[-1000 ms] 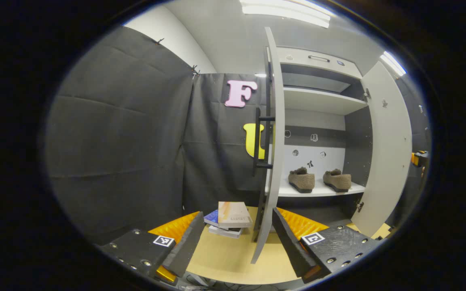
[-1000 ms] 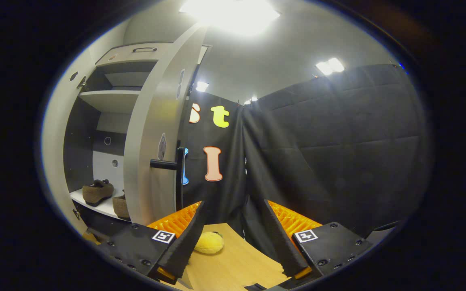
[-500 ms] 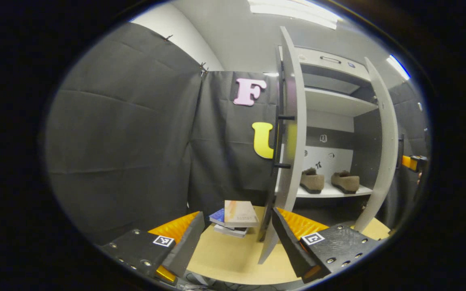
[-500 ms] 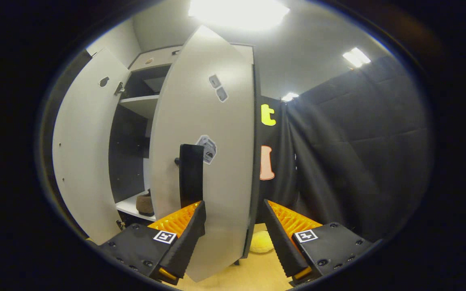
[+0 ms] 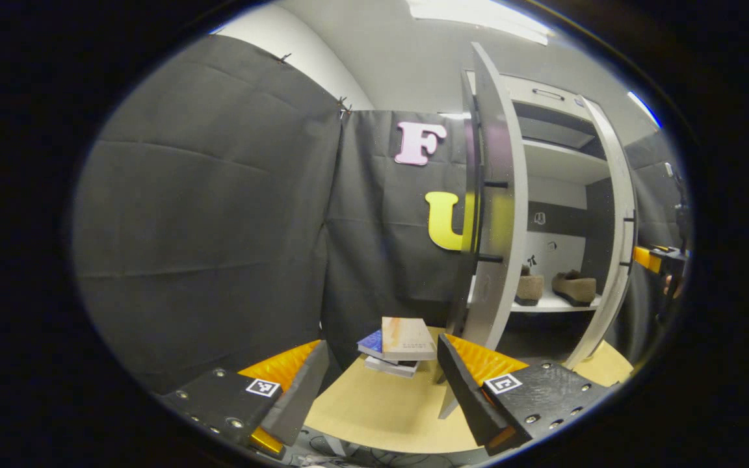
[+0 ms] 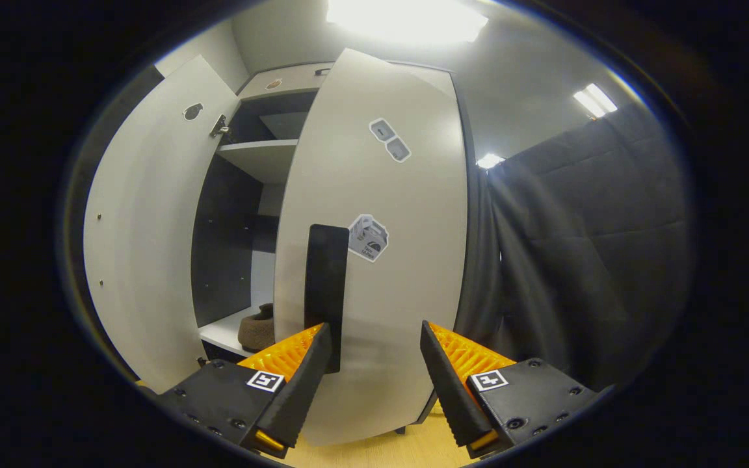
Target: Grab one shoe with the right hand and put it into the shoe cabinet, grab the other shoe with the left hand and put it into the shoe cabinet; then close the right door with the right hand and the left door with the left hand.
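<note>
1. Straight ahead of the right gripper (image 6: 374, 364), the pale grey right door (image 6: 374, 260) of the tall grey shoe cabinet (image 6: 244, 162) now faces the camera more squarely than half a second ago, swung further toward closing; a second ago it stood almost edge-on.
2. Its flat black bar handle (image 6: 326, 279) stands upright on the door face, just above the gripper's left finger, and three small stickers show on the panel.
3. The right gripper's jaws are spread apart and hold nothing; whether a finger touches the door I cannot tell.
4. Through the narrowing gap one brown fuzzy slipper-like shoe (image 6: 256, 328) sits on the white lower shelf (image 6: 225, 333).
5. From the left gripper view, the gap between the doors is narrower than before: the right door (image 5: 615, 260) has come round to near edge-on.
6. The pale grey left door (image 5: 495, 214) stands open, edge toward the camera, its black handle on the outer side.
7. Both brown shoes (image 5: 573, 288) rest side by side on the shelf (image 5: 550, 303), toes toward the back, the left one (image 5: 529, 289) partly hidden by the left door.
8. The left gripper (image 5: 378, 383) hangs over the light wooden table (image 5: 374, 416), jaws wide and empty, well short of the left door.
9. A small stack of books (image 5: 400, 344) lies on the table beyond it.
</note>
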A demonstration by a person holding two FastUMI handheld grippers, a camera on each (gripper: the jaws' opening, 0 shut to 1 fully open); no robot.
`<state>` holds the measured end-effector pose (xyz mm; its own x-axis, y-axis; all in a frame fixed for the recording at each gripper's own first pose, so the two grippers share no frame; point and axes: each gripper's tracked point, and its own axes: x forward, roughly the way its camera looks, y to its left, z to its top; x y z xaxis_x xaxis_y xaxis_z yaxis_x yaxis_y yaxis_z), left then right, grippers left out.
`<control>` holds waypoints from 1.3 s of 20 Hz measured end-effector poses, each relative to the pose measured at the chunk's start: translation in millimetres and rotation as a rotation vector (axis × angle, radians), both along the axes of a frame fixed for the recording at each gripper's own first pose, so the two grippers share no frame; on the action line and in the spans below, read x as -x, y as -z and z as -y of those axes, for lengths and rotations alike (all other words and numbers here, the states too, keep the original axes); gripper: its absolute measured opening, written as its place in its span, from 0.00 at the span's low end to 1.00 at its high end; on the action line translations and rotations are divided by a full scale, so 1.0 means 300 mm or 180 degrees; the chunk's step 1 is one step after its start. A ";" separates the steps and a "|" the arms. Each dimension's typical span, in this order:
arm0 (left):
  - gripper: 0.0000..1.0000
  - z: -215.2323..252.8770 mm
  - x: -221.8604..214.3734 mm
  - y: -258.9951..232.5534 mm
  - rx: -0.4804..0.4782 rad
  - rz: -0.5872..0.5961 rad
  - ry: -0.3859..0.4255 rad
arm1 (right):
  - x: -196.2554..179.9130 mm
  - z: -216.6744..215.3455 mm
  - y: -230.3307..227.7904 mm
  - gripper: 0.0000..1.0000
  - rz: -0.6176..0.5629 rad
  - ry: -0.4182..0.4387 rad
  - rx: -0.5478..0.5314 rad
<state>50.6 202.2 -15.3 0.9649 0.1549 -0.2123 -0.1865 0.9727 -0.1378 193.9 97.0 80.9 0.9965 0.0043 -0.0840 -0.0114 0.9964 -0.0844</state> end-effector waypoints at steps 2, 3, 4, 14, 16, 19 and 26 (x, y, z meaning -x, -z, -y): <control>0.99 0.000 -0.017 -0.005 0.0021 0.0022 0.0000 | -0.005 -0.003 0.004 0.89 -0.0019 -0.0021 0.0033; 1.00 -0.004 -0.031 -0.018 0.0004 0.0051 0.0000 | -0.006 -0.002 0.002 0.89 -0.0024 -0.0023 0.0040; 1.00 -0.012 -0.049 -0.036 -0.0032 0.0087 -0.0015 | -0.001 -0.005 0.000 0.90 -0.0023 -0.0040 0.0024; 1.00 -0.022 -0.380 -0.260 -0.0192 0.0488 -0.0024 | 0.119 0.117 0.135 0.98 -0.0308 -0.0205 -0.0177; 1.00 0.005 -0.423 -0.269 -0.0246 0.0480 -0.0011 | 0.145 0.167 0.157 0.98 -0.0378 -0.0160 -0.0214; 1.00 0.066 -0.446 -0.292 -0.0376 0.0519 0.0037 | 0.172 0.237 0.178 0.98 -0.0401 -0.0073 -0.0215; 0.93 0.172 -0.436 -0.301 -0.0332 0.0504 0.0267 | 0.198 0.243 0.213 0.97 -0.0468 -0.0136 -0.0268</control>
